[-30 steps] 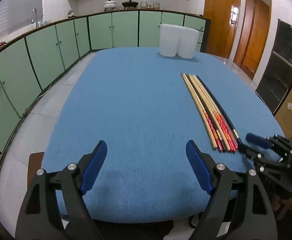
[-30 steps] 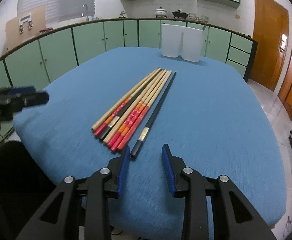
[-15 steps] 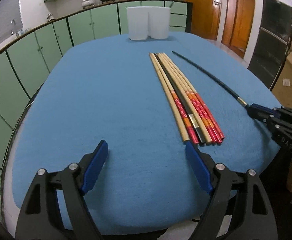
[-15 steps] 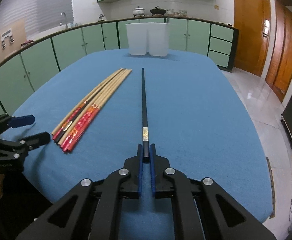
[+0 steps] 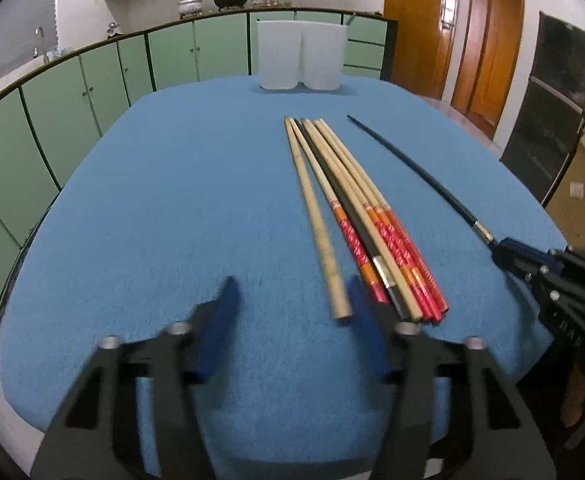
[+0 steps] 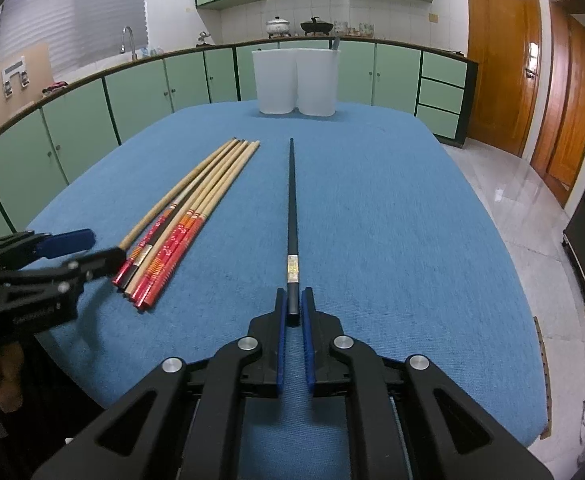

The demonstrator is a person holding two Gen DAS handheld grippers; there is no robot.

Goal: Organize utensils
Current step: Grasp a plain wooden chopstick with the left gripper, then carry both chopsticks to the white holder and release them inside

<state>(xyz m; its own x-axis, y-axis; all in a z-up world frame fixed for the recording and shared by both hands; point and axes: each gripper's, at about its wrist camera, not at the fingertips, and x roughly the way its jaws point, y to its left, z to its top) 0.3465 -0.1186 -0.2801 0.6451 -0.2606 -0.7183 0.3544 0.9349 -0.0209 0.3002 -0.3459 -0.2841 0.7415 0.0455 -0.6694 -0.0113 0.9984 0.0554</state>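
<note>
My right gripper is shut on the near end of a black chopstick, which points toward the far end of the table; it also shows in the left wrist view. Several wooden and red-ended chopsticks lie in a bundle on the blue tablecloth, also seen in the right wrist view. My left gripper is open, its fingers either side of the plain wooden chopstick's near end. A white two-part utensil holder stands at the far edge.
Green cabinets curve around the far side. Wooden doors are on the right. A cardboard box stands on the floor by the table's right side.
My left gripper moved right toward the bundle and narrowed around the plain wooden chopstick's end. My right gripper closed on the black chopstick and drew it away from the bundle.
</note>
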